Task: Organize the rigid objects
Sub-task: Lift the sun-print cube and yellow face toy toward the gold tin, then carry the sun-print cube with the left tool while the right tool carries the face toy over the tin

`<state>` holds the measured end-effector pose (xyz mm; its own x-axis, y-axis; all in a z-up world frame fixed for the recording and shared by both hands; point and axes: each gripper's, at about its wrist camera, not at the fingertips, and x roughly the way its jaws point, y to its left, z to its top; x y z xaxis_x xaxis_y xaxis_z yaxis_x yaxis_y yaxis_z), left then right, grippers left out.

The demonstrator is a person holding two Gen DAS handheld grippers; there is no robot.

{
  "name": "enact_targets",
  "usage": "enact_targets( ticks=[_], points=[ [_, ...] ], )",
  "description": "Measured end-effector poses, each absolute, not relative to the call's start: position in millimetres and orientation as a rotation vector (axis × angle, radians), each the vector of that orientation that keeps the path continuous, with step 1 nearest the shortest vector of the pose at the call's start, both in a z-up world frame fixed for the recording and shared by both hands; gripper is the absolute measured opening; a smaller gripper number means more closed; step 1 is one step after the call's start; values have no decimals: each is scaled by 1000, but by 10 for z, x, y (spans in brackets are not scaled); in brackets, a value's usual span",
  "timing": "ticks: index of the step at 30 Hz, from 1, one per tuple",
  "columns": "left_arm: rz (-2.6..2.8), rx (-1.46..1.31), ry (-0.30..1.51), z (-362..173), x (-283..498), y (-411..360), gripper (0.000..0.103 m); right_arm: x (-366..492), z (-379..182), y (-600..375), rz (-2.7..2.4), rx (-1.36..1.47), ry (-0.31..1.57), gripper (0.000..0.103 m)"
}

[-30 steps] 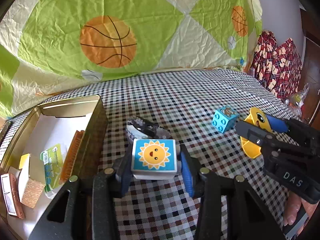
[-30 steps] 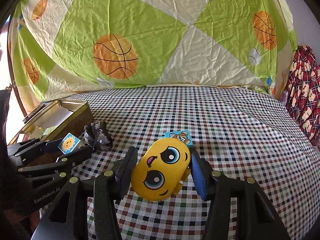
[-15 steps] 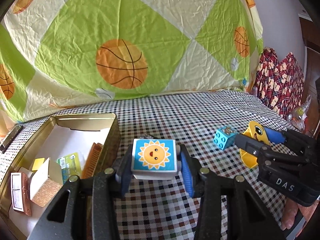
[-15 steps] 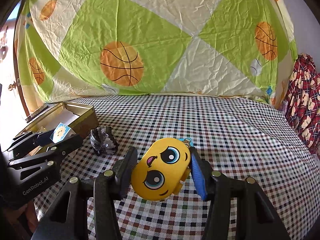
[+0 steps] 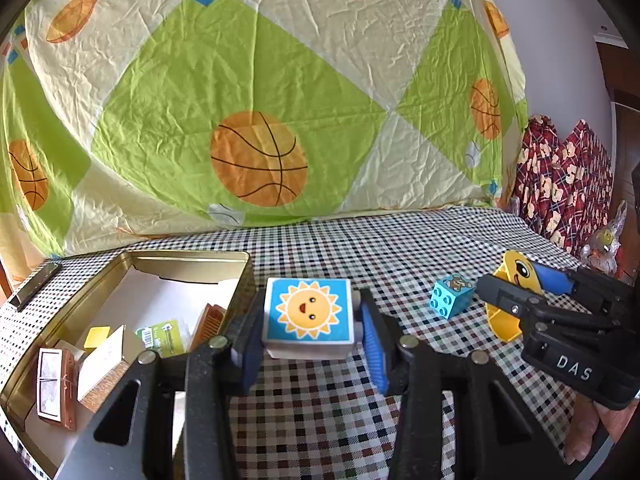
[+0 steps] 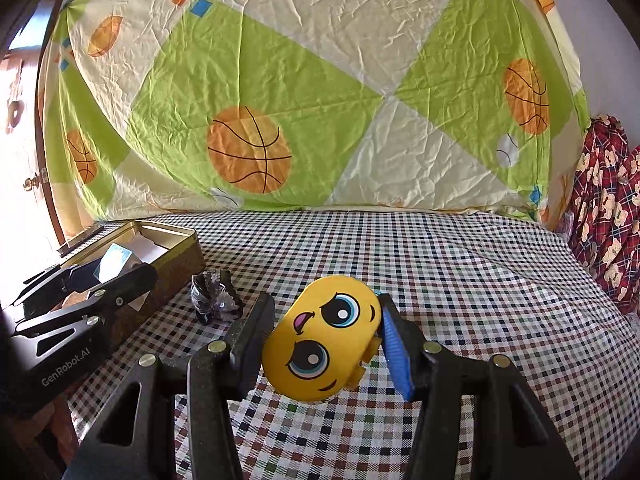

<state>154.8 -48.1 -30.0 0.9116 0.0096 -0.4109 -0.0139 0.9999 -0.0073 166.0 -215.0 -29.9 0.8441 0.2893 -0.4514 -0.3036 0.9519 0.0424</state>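
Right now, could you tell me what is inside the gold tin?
The tin holds a white liner, a comb, a green packet, a yellow block, a white box and a brown case. The left gripper hides its near corner.

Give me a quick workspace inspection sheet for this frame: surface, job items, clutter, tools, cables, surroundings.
Surface: checked cloth, wrinkled but flat.
Job's things: sun block held in the left tool; yellow face toy held tilted in the right tool; blue brick loose on the cloth; gold tin open, with small boxes and cards inside.
Clutter: dark crumpled object on the cloth beside the tin.
Grippers: both tools closed on their loads, above the cloth.
Cables: nothing seen.
Surroundings: basketball-print sheet hung behind; red plaid fabric at right.
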Motion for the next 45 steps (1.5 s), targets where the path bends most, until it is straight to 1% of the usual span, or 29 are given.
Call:
enact_targets(
  ticks=[32,45],
  points=[
    [62,-24,300,-213,1305,-422,42,1476,-213,-2200,323,-19,354,54],
    [71,-29,292,-207,1266,-406,42,1454,-189,-2195,316,-22,336,54]
  ],
)
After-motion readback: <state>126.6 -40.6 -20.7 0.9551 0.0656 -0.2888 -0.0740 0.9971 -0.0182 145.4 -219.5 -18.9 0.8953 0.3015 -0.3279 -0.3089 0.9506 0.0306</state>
